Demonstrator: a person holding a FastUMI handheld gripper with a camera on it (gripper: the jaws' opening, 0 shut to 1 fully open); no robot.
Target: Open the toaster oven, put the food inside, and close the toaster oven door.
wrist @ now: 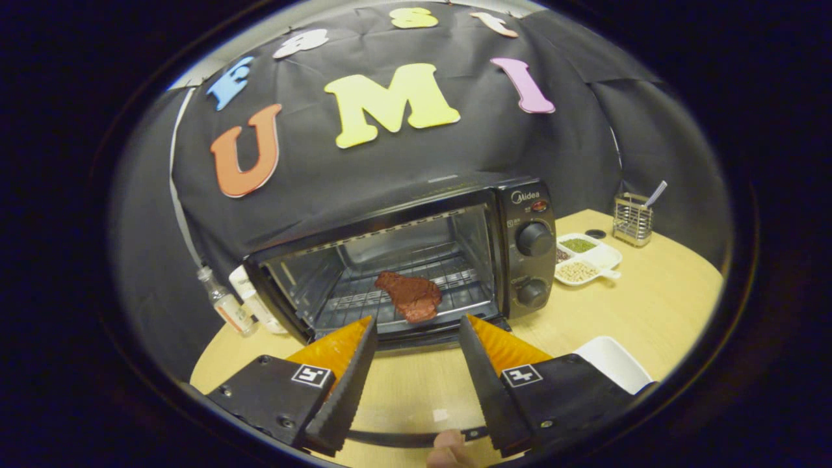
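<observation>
A black toaster oven (530,214) stands on the round wooden table (650,305) against the booth wall. Its front is open, and the door looks folded down, showing as a dark strip (416,339) just ahead of my fingertips. A reddish-brown piece of meat (411,296) lies on the wire rack (351,302) inside, near the front. My gripper (418,318) is open, with its fingers spread on either side of the meat's line and stopping short of the oven's mouth. Nothing is between the fingers.
A white divided dish (601,255) with beans sits right of the oven, with a metal utensil holder (632,220) behind it. A white dish (614,364) lies by my right finger. Two small bottles (224,304) stand left of the oven. A person's fingertip (447,454) shows below the fingers.
</observation>
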